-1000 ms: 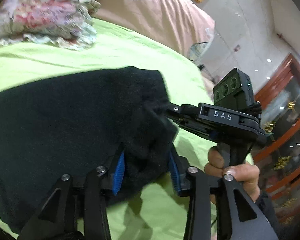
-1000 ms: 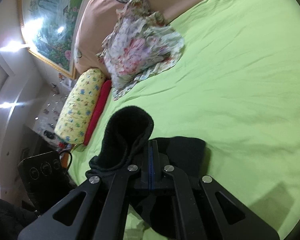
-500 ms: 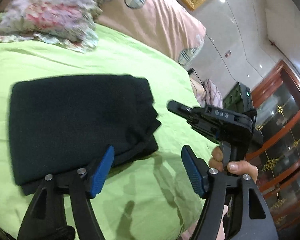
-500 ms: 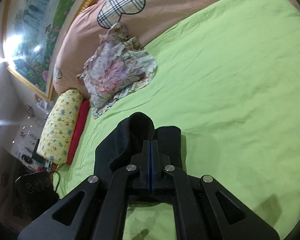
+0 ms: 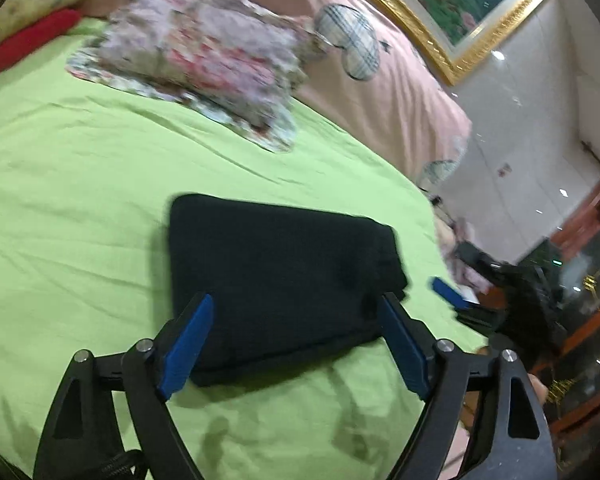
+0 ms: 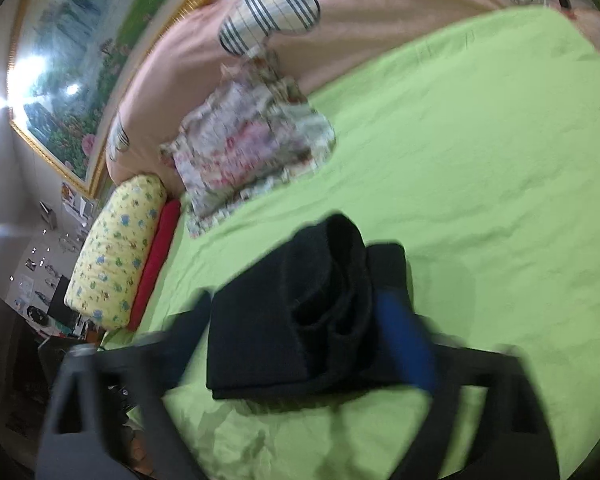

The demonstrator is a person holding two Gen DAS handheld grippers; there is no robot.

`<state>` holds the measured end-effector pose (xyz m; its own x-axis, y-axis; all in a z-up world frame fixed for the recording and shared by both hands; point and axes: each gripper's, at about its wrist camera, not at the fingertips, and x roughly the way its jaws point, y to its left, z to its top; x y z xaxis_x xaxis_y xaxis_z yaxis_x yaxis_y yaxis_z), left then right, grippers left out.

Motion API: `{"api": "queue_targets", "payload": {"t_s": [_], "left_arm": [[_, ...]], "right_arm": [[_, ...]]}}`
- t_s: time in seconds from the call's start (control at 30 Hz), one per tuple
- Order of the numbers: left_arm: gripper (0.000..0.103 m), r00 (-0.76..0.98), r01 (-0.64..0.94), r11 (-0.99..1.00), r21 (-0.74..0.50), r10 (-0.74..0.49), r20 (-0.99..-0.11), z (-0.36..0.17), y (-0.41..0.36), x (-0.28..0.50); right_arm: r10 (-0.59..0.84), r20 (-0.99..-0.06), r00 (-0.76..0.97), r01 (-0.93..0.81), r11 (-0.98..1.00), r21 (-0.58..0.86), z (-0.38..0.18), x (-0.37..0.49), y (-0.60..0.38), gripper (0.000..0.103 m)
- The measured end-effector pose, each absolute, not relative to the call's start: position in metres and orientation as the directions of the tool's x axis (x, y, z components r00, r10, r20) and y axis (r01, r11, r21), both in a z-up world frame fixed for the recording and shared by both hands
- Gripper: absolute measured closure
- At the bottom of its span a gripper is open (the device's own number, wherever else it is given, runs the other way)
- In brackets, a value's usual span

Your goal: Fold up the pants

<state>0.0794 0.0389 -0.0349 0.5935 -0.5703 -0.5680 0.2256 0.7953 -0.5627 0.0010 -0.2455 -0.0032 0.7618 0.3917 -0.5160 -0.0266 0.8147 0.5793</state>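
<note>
Both grippers have let go since a second ago: the right one was clamped on a fold of black cloth and the left one straddled it, and now each stands wide with nothing between its pads.

One pair of black pants [image 5: 284, 276] lies folded into a thick rectangle on the green bedsheet [image 5: 80, 184], filling the centre of the left wrist view. In the right wrist view the same bundle [image 6: 300, 320] sits low centre, its rolled end showing layered folds toward the camera.

In the left wrist view, the left gripper [image 5: 296, 344] frames the near edge of the pants from the bottom of the frame. Its two blue pads [image 5: 188, 344] are spread about as wide as the bundle itself, one at each near corner, gripping nothing. Whether the pads brush the cloth I cannot tell. The right gripper [image 6: 300, 336] is heavily blurred; its jaws are likewise parted either side of the pants' end and hold nothing. It also shows at the right edge of the left view [image 5: 496, 288], beside the pants and off the cloth.

Farther up the bed lies one floral pillow [image 5: 204, 64], one yellow patterned bolster [image 6: 116, 252] beside one red cushion [image 6: 156, 264], a pink headboard cover [image 5: 388, 92] with plaid hearts, and one gold-framed painting [image 6: 72, 68] on the wall.
</note>
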Motion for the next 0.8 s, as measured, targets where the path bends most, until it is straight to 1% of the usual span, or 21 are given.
{"api": "queue_targets", "payload": {"t_s": [0.03, 0.23, 0.4, 0.57, 0.8], "left_arm": [[0.019, 0.597, 0.217, 0.8, -0.559, -0.562, -0.573, -0.037, 0.042, 0.081], [0.018, 0.576, 0.139, 0.814, -0.564, -0.53, -0.622, -0.055, 0.062, 0.097], [0.017, 0.51, 0.113, 0.821, -0.56, -0.532, -0.676, -0.074, 0.062, 0.116], [0.017, 0.482, 0.081, 0.807, -0.585, -0.546, -0.686, -0.088, 0.06, 0.126], [0.017, 0.483, 0.079, 0.801, -0.594, -0.552, -0.68, -0.09, 0.054, 0.129]], "right_arm": [[0.382, -0.512, 0.769, -0.034, 0.824, 0.565, 0.0, 0.0, -0.244, 0.007], [0.36, -0.556, 0.75, -0.034, 0.859, 0.511, 0.0, 0.012, -0.238, 0.007], [0.332, -0.602, 0.727, 0.022, 0.864, 0.503, -0.017, 0.024, -0.245, 0.007], [0.339, -0.62, 0.708, 0.03, 0.862, 0.505, -0.032, 0.031, -0.244, 0.007], [0.341, -0.632, 0.696, 0.033, 0.864, 0.502, -0.039, 0.037, -0.243, 0.007]]}}
